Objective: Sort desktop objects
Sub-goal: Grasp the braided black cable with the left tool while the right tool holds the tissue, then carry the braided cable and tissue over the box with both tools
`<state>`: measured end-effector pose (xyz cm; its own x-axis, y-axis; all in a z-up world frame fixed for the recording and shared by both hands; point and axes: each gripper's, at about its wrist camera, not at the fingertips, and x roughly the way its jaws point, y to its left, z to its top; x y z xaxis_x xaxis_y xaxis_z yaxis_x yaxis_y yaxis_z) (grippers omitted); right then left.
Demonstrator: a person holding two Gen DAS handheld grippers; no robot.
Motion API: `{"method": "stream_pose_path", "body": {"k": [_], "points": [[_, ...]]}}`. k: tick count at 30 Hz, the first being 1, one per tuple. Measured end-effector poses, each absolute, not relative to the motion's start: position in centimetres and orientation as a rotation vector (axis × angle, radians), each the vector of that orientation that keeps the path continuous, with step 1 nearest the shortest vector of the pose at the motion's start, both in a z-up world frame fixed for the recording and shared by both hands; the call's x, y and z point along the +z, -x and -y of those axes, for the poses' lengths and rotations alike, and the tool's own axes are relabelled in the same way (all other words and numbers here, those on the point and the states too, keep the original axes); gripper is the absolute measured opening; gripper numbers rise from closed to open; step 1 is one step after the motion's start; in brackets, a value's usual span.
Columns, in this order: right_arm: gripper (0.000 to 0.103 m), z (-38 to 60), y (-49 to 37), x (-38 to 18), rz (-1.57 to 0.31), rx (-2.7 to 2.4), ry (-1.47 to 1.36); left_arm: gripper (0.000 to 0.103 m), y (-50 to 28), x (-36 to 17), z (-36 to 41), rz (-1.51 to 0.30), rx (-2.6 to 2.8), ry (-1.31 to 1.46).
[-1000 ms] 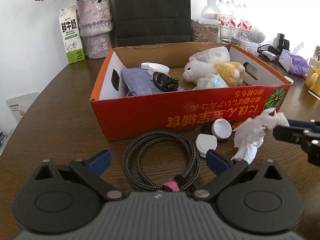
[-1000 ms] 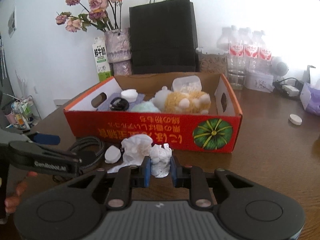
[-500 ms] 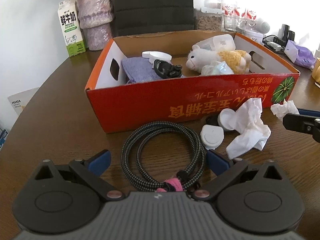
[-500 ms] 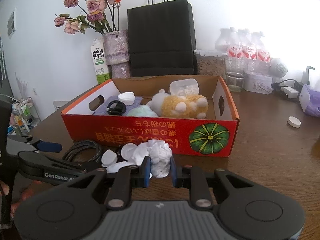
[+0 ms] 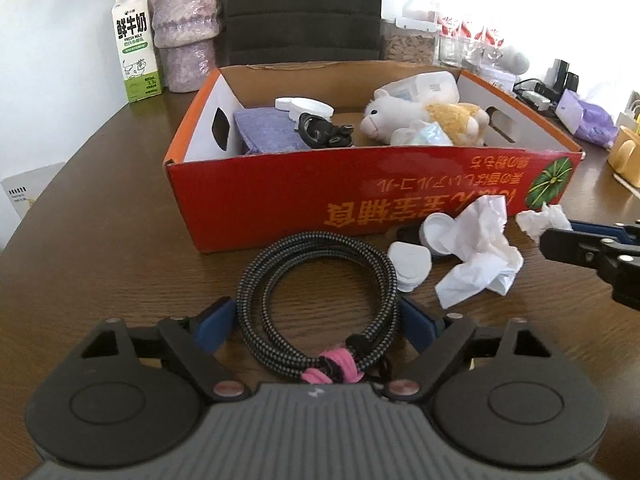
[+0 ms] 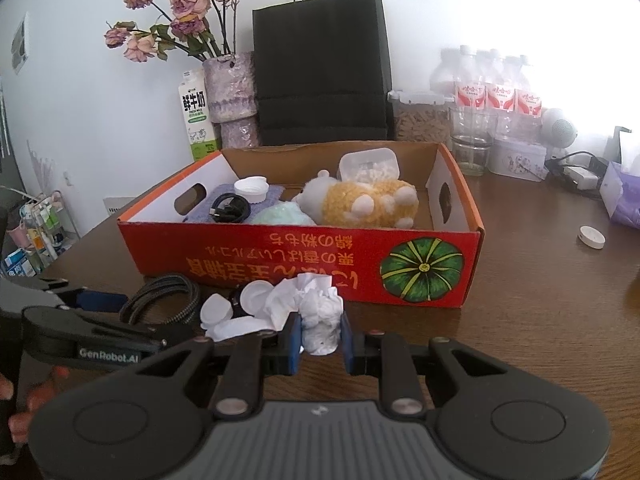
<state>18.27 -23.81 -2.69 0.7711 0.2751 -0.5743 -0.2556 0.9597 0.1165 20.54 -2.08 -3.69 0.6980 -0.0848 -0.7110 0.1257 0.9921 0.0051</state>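
Since the earlier frames, the left gripper (image 5: 316, 320) has its jaws just closing in a bit around the coiled braided cable (image 5: 316, 292); the blue pads sit either side of the coil w/ small gaps, not pressing yet, and the crumpled tissue (image 5: 478, 256) now lies flat on the table instead of hanging by the right gripper. Biggest first: the dark wood table (image 6: 540, 320) carries the red cardboard box (image 6: 304, 264), open top, printed front wall facing both cams. Behind it stand a black paper bag (image 6: 320, 64), a mottled purple vase (image 6: 230, 88) w/ dried roses, a milk carton (image 5: 136, 60) and water bottles (image 6: 496, 84) at back right. Inside the box: a plush animal (image 6: 360, 200), a clear plastic tub (image 6: 368, 164), a purple cloth (image 5: 266, 130), a small black cable bundle (image 6: 230, 208) and white lids (image 5: 304, 106). In front of the box, on the table, the braided cable coil w/ pink tie lies just left of two white caps (image 5: 410, 260); the loose tissue touches them. The right gripper (image 6: 320, 338) is nearly shut, pads clamped on a tissue wad (image 6: 320, 320), held just in front of the box wall. One white cap (image 6: 591, 236) sits well apart at far right.
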Motion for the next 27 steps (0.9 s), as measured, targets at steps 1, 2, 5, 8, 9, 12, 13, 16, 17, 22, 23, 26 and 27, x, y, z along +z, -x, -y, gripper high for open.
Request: {"method": "stream_pose_path", "body": {"k": [1,2,5,8,9,12,13,16,17,22,23,26,27], "points": [[0.019,23.8,-18.2,-2.6,-0.626,0.289,-0.032,0.087,-20.3,-3.6,2.0,-0.78,-0.118,-0.051],[0.019,23.7,-18.2,-2.6,-0.626,0.29,-0.032,0.087,-20.1,-3.4,2.0,-0.772,-0.119,-0.049],[0.019,23.5,-18.1,-2.3,-0.618,0.293,-0.031,0.087,-19.5,-2.7,1.9,-0.747,-0.118,-0.043],[0.019,23.3,-18.0,-1.9,-0.607,0.297,-0.028,0.087,-19.0,-1.8,1.7,-0.72,-0.122,-0.037],[0.019,23.2,-18.0,-1.7,-0.603,0.298,-0.026,0.087,-18.8,-1.5,1.7,-0.711,-0.122,-0.036],[0.019,23.0,-17.8,-1.3,-0.591,0.302,-0.021,0.087,-18.5,-0.6,1.6,-0.683,-0.135,-0.031],[0.019,22.9,-17.8,-1.1,-0.585,0.303,-0.019,0.087,-18.3,-0.2,1.5,-0.67,-0.136,-0.029],[0.019,22.7,-17.8,-0.2,-0.563,0.306,-0.013,0.087,-18.1,1.3,1.3,-0.62,-0.14,-0.025],[0.019,22.6,-17.9,0.2,-0.553,0.307,-0.01,0.087,-18.2,1.8,1.3,-0.606,-0.139,-0.024],[0.019,21.9,-18.7,2.5,-0.492,0.317,0.0,0.087,-19.1,4.5,1.4,-0.52,-0.131,-0.011],[0.02,21.7,-19.0,3.0,-0.48,0.319,0.001,0.087,-19.4,5.0,1.5,-0.506,-0.131,-0.007],[0.019,21.1,-20.0,4.3,-0.448,0.322,0.003,0.087,-20.7,6.3,1.7,-0.465,-0.127,0.008],[0.019,20.9,-20.4,4.6,-0.44,0.322,0.003,0.087,-21.2,6.6,1.8,-0.453,-0.125,0.013]]}}
